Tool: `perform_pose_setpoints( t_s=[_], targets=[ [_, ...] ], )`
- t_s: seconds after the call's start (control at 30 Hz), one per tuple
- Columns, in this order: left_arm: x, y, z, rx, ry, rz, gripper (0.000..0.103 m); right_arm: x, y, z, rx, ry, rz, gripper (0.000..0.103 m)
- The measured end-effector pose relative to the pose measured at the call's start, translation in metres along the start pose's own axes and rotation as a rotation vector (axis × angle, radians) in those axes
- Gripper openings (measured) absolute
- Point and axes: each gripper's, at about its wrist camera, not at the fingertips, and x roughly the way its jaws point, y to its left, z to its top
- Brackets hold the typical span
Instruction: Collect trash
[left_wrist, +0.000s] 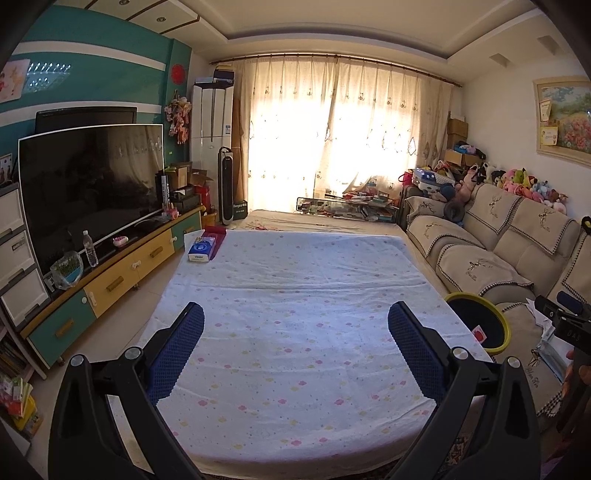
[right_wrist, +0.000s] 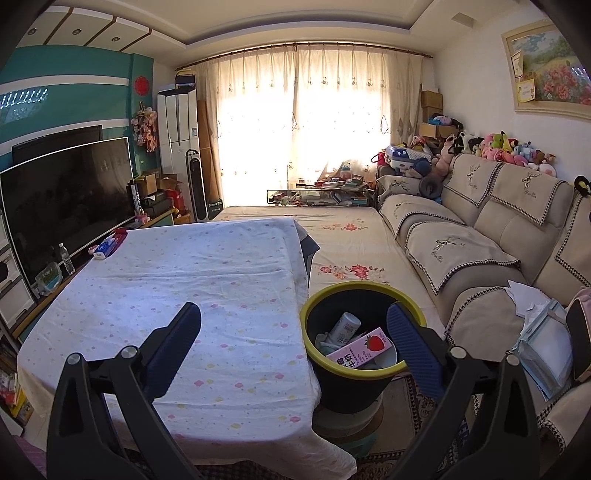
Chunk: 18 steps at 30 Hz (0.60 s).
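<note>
My left gripper (left_wrist: 295, 332) stands wide open with nothing between its blue pads (left_wrist: 177, 354); it hovers over the table (left_wrist: 295, 288), which is covered by a dotted white cloth. Ahead and to its left, at the table's far corner, lies a blue tissue pack (left_wrist: 201, 250). To its right, just beside the table edge, I see the yellow rim of the trash bin (left_wrist: 480, 321).

My right gripper (right_wrist: 293, 336) is likewise spread fully and holds nothing. Its left pad sits over the cloth-covered table (right_wrist: 184, 266); its right pad (right_wrist: 410, 347) overlaps the near rim of the trash bin (right_wrist: 317, 295), which stands just ahead and right of centre. Inside the bin I note a pink strawberry milk carton (right_wrist: 360, 349) leaning against the near wall, and behind it a white bottle (right_wrist: 345, 326) tilted upright; other contents beneath are unclear.

Further right runs the beige sofa (right_wrist: 480, 240). Far left of both grippers stands the television (left_wrist: 92, 184) on its cabinet.
</note>
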Motion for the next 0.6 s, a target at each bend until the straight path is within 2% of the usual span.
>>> perform_pose_setpoints(
  t_s=[0.6],
  targets=[
    [0.0012, 0.0024, 0.0037, 0.007, 0.001, -0.004, 0.098, 0.0067, -0.0040, -0.0033, 0.008, 0.007, 0.007, 0.096]
  ],
)
